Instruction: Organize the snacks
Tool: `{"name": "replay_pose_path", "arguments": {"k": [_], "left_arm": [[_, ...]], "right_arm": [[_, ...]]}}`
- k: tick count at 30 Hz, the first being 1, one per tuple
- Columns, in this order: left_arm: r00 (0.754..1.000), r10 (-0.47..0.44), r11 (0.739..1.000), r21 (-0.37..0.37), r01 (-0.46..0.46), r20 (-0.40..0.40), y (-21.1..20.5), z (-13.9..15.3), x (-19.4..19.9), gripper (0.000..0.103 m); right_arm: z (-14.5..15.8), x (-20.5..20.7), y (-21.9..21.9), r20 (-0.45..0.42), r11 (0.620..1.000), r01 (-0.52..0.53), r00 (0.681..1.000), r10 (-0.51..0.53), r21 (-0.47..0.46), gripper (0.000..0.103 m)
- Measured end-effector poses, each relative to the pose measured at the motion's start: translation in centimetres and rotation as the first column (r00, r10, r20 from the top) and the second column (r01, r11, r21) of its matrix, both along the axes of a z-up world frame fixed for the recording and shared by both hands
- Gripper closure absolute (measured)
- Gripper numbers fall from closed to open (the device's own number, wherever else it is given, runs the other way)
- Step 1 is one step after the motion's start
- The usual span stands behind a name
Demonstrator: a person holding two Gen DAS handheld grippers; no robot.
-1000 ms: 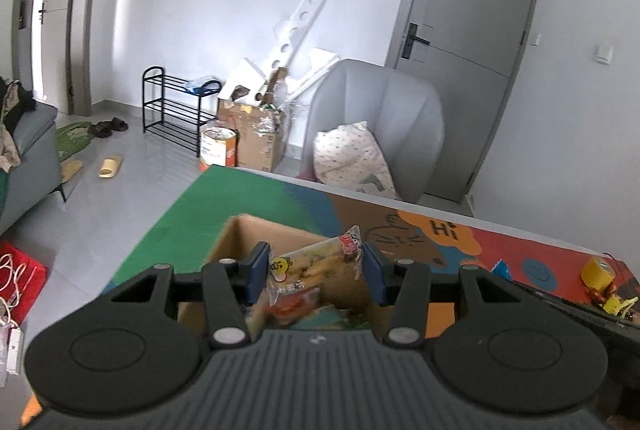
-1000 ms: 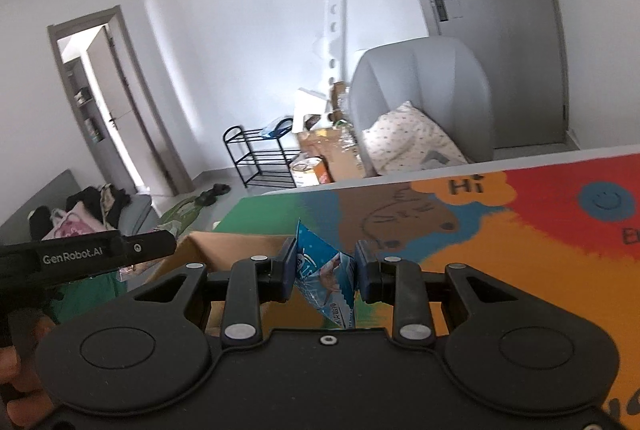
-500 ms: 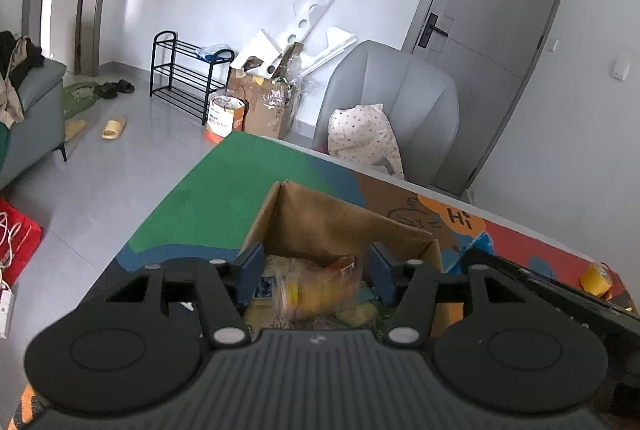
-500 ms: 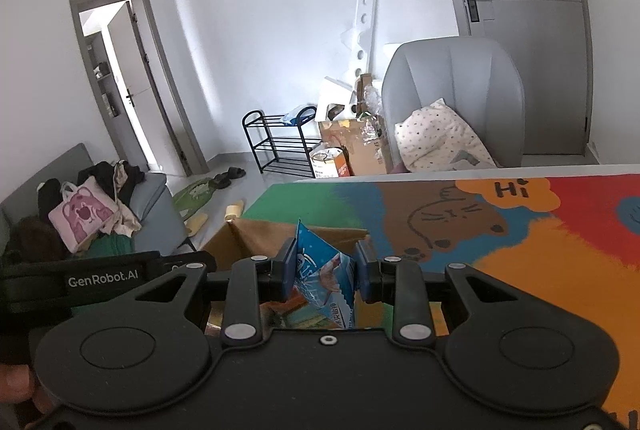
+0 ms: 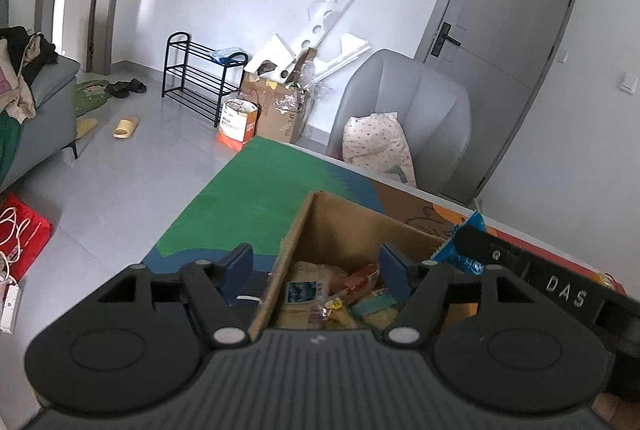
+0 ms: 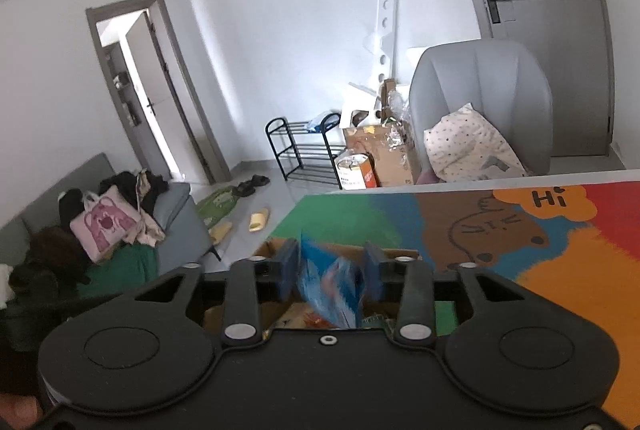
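Note:
An open cardboard box (image 5: pixel 340 230) stands on the colourful table mat and holds several snack packets (image 5: pixel 336 294). My left gripper (image 5: pixel 316 270) is open and empty, straddling the box's near left wall. My right gripper (image 6: pixel 330 276) is above the same box (image 6: pixel 272 246); its fingers have spread, and a blue snack bag (image 6: pixel 332 286) hangs blurred between them. That blue bag and the right gripper's body (image 5: pixel 560 290) also show at the right of the left wrist view.
The table mat (image 6: pixel 540 250) stretches right, with green, brown, orange and red areas. A grey armchair (image 5: pixel 408 126) with a pillow stands behind the table. A sofa (image 6: pixel 120 230) with clothes, a shoe rack (image 5: pixel 196 82) and cartons are on the floor at left.
My left gripper has let its yellow snack packet fall into the box and opened wide. My right gripper has moved over the box and its fingers have spread around the blue bag.

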State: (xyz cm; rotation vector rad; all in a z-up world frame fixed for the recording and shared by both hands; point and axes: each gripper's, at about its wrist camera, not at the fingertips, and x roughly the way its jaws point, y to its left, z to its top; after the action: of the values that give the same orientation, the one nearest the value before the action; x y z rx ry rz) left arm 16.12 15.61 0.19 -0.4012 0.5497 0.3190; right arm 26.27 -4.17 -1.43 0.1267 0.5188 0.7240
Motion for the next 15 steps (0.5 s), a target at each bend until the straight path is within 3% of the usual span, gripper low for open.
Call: {"name": "replay_pose_path", "arguments": {"k": [8,15], "left_arm": [[1.0,0.018,0.999,0.034,-0.018,-0.011,-0.2,0.1,-0.2,0.016],[0.999,-0.004,0.999,0.049,0.006,-0.032,-1.4,0.2,0.0,0.013]], "right_arm": [[-0.2,-0.1,-2.1,-0.028,0.999,0.037,0.999,-0.037,-0.004,0.045],[0.3,-1.0,-4.3,-0.014,0.997,0.074,0.997,-0.074,0.002,0.029]]}}
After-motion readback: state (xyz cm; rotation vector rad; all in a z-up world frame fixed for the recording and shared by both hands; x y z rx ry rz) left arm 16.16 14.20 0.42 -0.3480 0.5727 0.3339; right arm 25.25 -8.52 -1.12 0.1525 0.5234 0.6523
